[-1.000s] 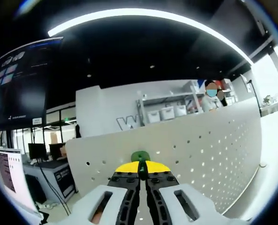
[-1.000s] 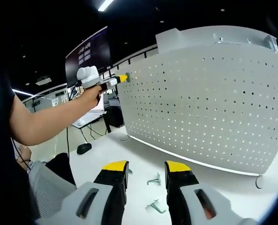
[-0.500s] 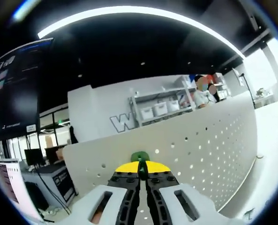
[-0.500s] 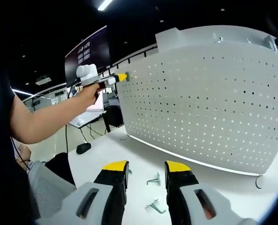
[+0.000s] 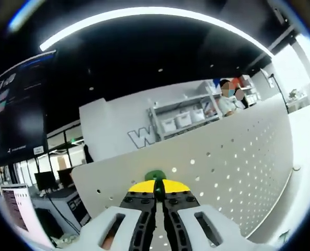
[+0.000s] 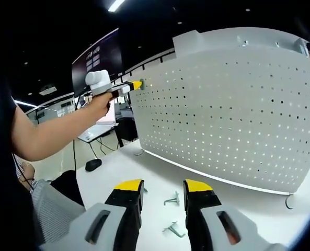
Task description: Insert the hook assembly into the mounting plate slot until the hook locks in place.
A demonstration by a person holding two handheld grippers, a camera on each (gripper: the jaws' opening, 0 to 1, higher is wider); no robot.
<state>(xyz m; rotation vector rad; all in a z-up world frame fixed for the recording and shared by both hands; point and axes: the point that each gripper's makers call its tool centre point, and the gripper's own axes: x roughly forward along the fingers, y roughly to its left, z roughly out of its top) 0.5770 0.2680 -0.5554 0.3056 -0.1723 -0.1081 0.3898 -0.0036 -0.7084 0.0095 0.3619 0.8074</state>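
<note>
The white perforated mounting plate (image 6: 233, 110) stands upright on the table (image 6: 144, 172), ahead of the right gripper (image 6: 161, 201) and reaching far to its right. This gripper hangs low above the table with its jaws apart and nothing between them; two small metal hooks (image 6: 171, 200) lie just in front of its tips. The left gripper (image 5: 158, 193) is raised to the plate's upper left corner, its jaws clenched on a green hook assembly (image 5: 156, 175) that sticks out beyond the yellow tips, very near the holes. I judge the insertion step is in hand; next the hook must meet a slot squarely and be pushed until it locks.
</note>
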